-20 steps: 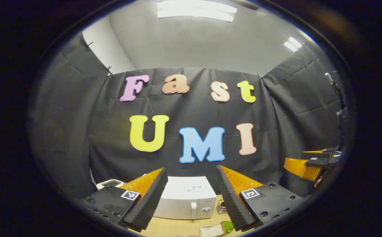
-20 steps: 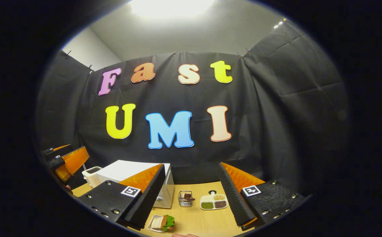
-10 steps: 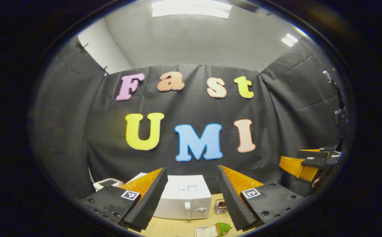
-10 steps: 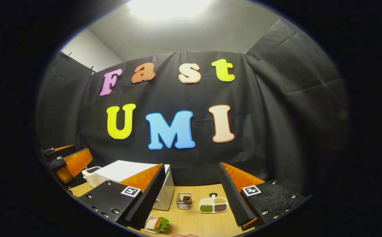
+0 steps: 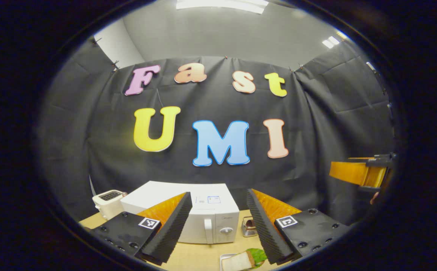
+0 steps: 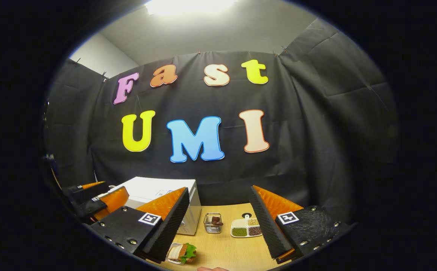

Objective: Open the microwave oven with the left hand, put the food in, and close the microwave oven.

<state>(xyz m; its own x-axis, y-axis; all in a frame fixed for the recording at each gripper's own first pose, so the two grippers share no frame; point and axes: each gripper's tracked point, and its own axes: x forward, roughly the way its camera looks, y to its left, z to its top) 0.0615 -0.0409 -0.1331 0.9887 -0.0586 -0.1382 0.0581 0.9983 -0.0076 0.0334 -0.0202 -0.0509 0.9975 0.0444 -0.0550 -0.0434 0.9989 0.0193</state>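
Note:
A white microwave (image 5: 203, 216) stands on the wooden table (image 5: 199, 256) with its door closed, the handle (image 5: 208, 230) and a dial on its right side. My left gripper (image 5: 218, 196) is open, held in the air well short of the microwave, which shows between its fingers. The food, a sandwich with lettuce on a small tray (image 5: 241, 260), lies in front of the microwave. In the right gripper view my right gripper (image 6: 219, 191) is open and holds nothing; the sandwich (image 6: 182, 252) lies low between its fingers, and the left gripper (image 6: 94, 198) partly hides the microwave (image 6: 162, 187).
A white toaster (image 5: 107, 200) sits left of the microwave. A small wire basket (image 6: 213, 223) and a divided dish of grains (image 6: 245, 228) stand to its right on the table (image 6: 226, 246). The right gripper (image 5: 361, 173) shows at the far right of the left gripper view.
The left gripper has tipped down and moved nearer the microwave, which now looks larger. In the right gripper view the left gripper has shifted right, in front of the microwave. Both stay open.

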